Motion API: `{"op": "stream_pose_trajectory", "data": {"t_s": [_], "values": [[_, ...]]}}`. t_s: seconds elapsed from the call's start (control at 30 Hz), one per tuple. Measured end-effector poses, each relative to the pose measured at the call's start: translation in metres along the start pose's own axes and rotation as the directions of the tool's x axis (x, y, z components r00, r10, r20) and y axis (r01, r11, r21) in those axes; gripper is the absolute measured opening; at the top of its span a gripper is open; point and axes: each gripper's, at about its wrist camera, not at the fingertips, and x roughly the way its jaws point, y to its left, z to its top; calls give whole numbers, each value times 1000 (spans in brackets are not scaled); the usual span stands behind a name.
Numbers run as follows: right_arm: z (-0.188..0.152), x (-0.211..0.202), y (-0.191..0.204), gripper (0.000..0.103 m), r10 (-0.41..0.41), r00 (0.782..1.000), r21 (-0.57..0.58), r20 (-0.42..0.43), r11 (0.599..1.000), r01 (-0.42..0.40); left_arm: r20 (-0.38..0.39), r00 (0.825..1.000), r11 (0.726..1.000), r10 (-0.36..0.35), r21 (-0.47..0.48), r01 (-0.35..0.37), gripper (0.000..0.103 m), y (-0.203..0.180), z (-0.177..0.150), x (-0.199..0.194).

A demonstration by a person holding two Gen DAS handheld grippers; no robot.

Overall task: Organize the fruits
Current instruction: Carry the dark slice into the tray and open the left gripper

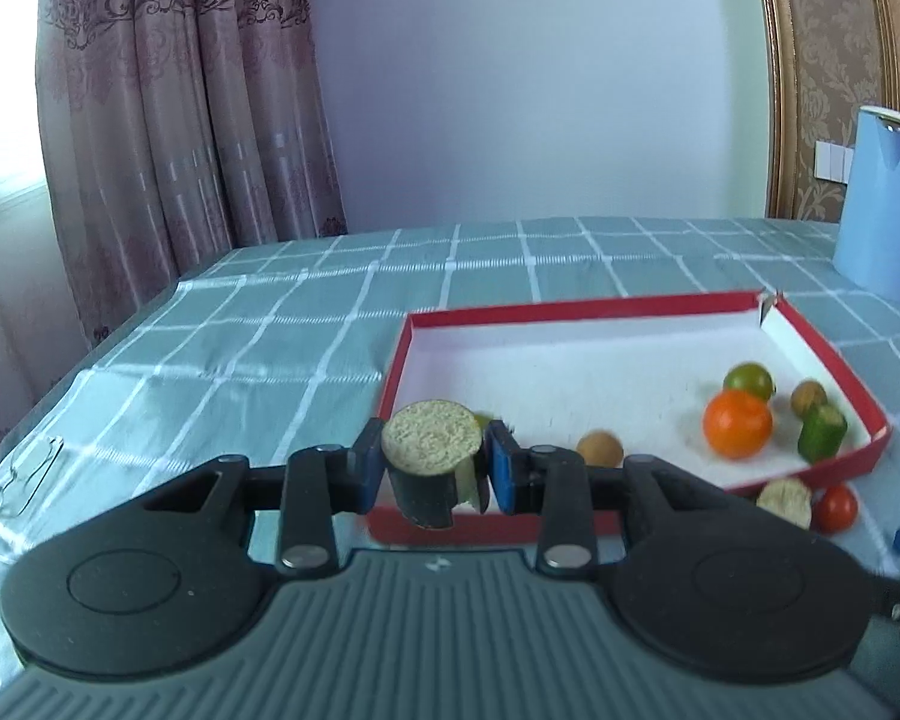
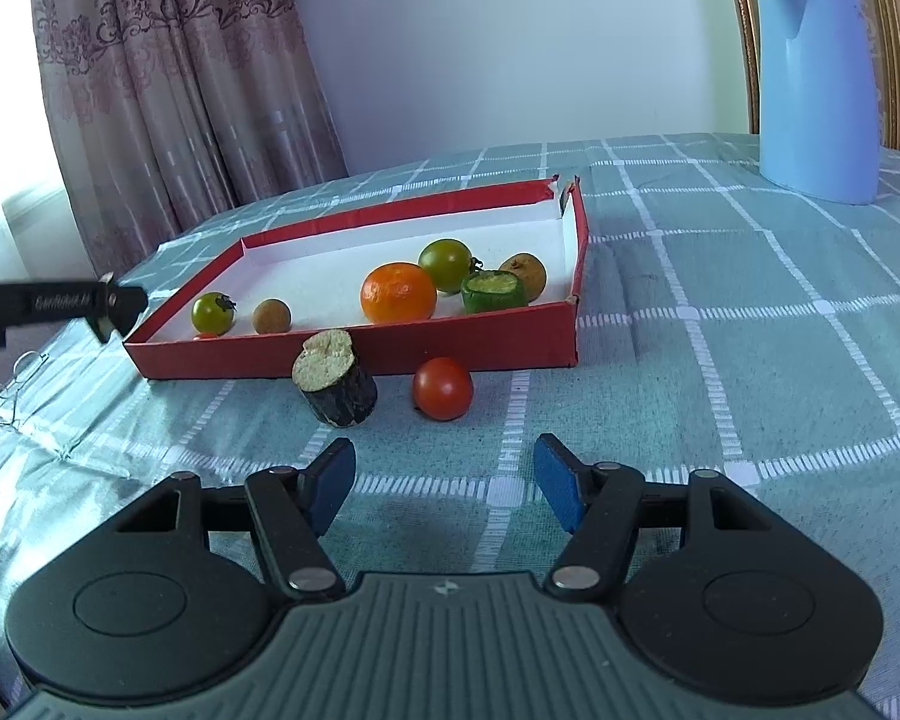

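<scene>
You are working at a desk (image 2: 720,312) under teal checked cloth, pink curtains (image 1: 168,90) hanging behind. Your left claw (image 1: 432,468) is pinching a dark cut chunk (image 1: 429,468) above the red tray (image 1: 570,309); your right claw (image 2: 444,480) is hanging wide open, holding nothing.

You have a table (image 2: 720,312) covered with a teal cloth checked in white. Directly on it sits a shallow red tray (image 2: 390,354) with a white floor. Just in front of the tray's near wall you see a dark-skinned stub (image 2: 336,387) with a pale cut face and, beside it, a red tomato (image 2: 443,389). A blue jug (image 2: 819,87) stands well apart near the far right edge. Clear glasses (image 1: 15,483) lie at the left edge.
</scene>
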Motion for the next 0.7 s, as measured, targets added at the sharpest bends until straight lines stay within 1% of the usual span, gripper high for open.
{"op": "stream_pose_trajectory", "data": {"t_s": [0.03, 0.17, 0.23, 0.4, 0.7], "values": [[0, 0, -1, 65, 2, 1000, 3, 1, 1000, -2, -10, 1000, 1000, -8, -11, 8, 32, 0, 3, 6], [0, -1, -3, 65, 13, 1000, 19, 5, 1000, -13, -49, 999, 999, 9, -31, -11, 32, 1, 9, 29], [0, -1, -4, 65, 17, 1000, 25, 6, 1000, -18, -60, 998, 999, 24, -21, -25, 32, -2, 8, 37], [0, -1, -5, 65, 22, 1000, 31, 7, 999, -23, -96, 995, 999, 28, -32, -32, 33, -1, 3, 53], [0, -1, -6, 66, 23, 1000, 31, 7, 999, -23, -85, 996, 999, 24, -34, -27, 33, 1, 3, 55]]}}
